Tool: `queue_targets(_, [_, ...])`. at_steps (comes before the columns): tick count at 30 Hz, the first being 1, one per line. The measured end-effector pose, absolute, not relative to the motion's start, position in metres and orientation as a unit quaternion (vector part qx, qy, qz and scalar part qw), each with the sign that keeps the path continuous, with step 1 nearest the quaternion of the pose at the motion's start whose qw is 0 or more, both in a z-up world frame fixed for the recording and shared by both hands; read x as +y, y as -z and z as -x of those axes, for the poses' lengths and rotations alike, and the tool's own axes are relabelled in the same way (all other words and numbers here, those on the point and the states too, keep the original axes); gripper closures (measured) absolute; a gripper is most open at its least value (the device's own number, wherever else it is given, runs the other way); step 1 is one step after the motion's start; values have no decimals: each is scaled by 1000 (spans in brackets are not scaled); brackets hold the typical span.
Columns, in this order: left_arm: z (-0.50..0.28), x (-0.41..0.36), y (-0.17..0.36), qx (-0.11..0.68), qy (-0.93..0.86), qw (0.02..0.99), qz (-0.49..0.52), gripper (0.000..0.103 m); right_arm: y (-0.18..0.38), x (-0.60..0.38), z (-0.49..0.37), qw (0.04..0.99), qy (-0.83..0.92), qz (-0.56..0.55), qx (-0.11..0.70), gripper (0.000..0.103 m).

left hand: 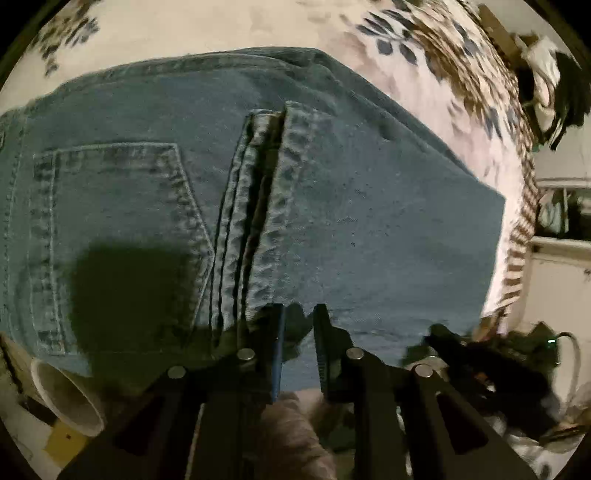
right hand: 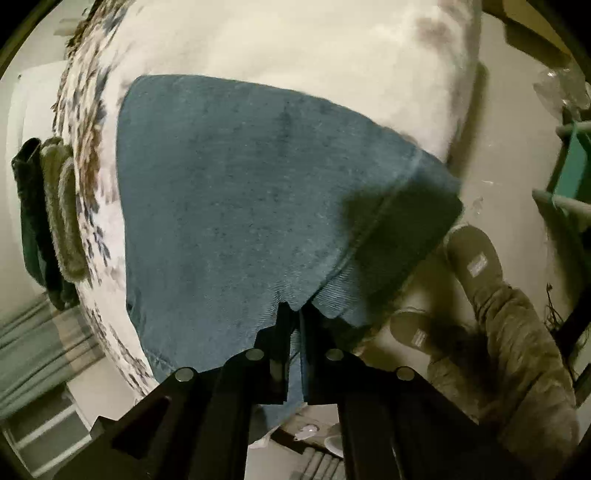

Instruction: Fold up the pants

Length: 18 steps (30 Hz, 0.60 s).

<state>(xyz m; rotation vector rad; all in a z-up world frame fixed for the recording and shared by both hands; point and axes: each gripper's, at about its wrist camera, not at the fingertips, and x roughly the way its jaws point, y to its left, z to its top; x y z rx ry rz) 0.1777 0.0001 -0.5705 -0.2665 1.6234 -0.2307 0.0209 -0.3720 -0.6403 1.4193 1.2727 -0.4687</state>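
Both jaws pinching the near edge of the folded jeans, left gripper, right gripper.

I see small white labels on the two slippers at right, but can't read them.

Bare floral bedcover open beyond folded jeans, paper cup lying near jeans' corner at lower left, folded dark cloths hanging at bed edge, slippered feet on floor beside hanging jeans edge.
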Motion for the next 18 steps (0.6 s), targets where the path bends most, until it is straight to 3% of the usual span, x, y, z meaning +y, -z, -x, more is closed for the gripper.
queue_targets(5, [-177, 9, 541, 676, 104, 722, 103, 103, 622, -364, -19, 574, 194, -573, 551, 99])
queue_targets(10, [-177, 38, 535, 681, 93, 716, 122, 103, 601, -365, -20, 590, 181, -552, 561, 99])
queue_targets(13, [-174, 52, 548, 699, 113, 674, 210, 102, 602, -364, -25, 598, 175, -523, 582, 99])
queue_targets(17, [-172, 36, 559, 710, 123, 647, 251, 81, 613, -368, -29, 579, 159, -540, 590, 95])
queue_targets(18, [-172, 31, 561, 711, 123, 647, 247, 80, 618, -368, -30, 569, 152, -553, 589, 88])
